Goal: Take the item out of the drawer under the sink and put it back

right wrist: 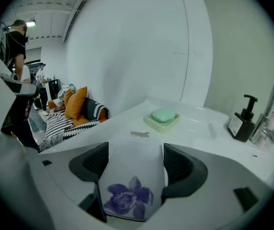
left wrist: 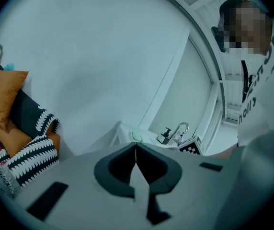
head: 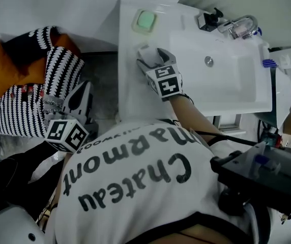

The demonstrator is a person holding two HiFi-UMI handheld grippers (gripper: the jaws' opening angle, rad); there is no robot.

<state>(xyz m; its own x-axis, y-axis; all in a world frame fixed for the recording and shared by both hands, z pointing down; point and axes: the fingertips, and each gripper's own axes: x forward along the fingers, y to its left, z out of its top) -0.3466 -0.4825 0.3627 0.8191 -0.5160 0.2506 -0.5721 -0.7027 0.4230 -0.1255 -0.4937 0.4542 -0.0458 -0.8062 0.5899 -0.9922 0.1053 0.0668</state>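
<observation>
The right gripper grips the packet between part-spread jaws, over the counter left of the basin. This is probably a set-down spot; no view shows the drawer. The left gripper has its jaws together on nothing and is held low at left. The soap dish sits farther off, so the near counter offers room.
</observation>
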